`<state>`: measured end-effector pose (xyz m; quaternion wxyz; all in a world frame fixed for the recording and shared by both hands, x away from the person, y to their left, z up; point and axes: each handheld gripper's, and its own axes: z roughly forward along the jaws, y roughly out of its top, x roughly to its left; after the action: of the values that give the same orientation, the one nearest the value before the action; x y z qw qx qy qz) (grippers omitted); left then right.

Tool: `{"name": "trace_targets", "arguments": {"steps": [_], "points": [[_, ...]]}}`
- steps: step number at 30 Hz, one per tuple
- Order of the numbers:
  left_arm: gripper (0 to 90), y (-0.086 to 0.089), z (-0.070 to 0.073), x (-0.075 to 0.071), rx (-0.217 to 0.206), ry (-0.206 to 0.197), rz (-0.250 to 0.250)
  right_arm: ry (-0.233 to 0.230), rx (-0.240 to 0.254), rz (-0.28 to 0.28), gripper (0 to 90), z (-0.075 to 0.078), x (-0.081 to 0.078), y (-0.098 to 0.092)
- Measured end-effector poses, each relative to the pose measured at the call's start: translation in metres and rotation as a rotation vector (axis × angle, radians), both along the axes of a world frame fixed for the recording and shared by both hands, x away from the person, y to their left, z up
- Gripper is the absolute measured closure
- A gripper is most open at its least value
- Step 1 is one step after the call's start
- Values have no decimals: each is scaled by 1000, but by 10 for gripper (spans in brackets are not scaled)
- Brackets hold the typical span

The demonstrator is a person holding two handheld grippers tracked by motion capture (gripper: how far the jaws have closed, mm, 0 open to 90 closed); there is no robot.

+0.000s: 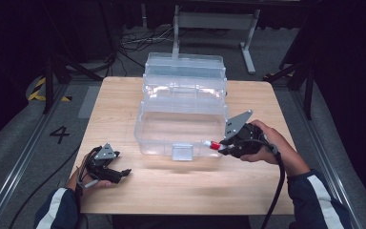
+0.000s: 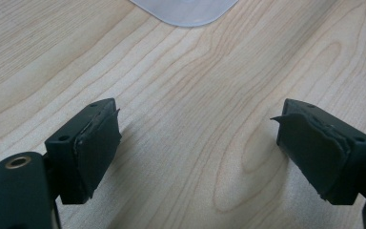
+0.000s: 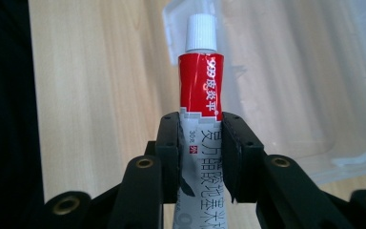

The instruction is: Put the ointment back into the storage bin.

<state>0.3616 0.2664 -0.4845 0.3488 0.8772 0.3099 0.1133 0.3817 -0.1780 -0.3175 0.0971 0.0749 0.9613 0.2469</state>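
Note:
A small tube (image 3: 201,95), red and grey with a white cap and printed characters, is clamped between the jaws of my right gripper (image 3: 201,152). In the high view the right gripper (image 1: 224,147) hangs at the front right corner of the clear plastic box (image 1: 145,138), with the tube (image 1: 213,145) pointing left toward the box wall. My left gripper (image 1: 124,172) rests low over the table near the front left, its jaws wide apart. In the left gripper view the left gripper (image 2: 198,143) has only bare wood between its black pads (image 2: 97,148).
The clear box is a tiered organiser with its upper trays (image 1: 185,71) folded back toward the far edge of the wooden table (image 1: 186,186). A latch (image 1: 181,151) sticks out at its front. A corner of the box (image 2: 186,12) lies beyond the left jaws. Dark floor and cables surround the table.

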Motion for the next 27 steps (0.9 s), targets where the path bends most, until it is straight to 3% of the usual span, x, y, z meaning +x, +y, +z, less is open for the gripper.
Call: {"name": "trace_targets", "arguments": {"steps": [13, 20, 21, 27], "points": [[148, 0, 0, 0, 1, -1, 0, -45, -21, -23, 711, 31, 37, 25], [149, 0, 0, 0, 0, 0, 0, -18, -56, -28, 711, 26, 59, 43], [149, 0, 0, 0, 1, -1, 0, -5, -80, -27, 711, 19, 66, 49], [149, 0, 0, 0, 0, 0, 0, 17, -105, -33, 711, 8, 80, 57]]}}
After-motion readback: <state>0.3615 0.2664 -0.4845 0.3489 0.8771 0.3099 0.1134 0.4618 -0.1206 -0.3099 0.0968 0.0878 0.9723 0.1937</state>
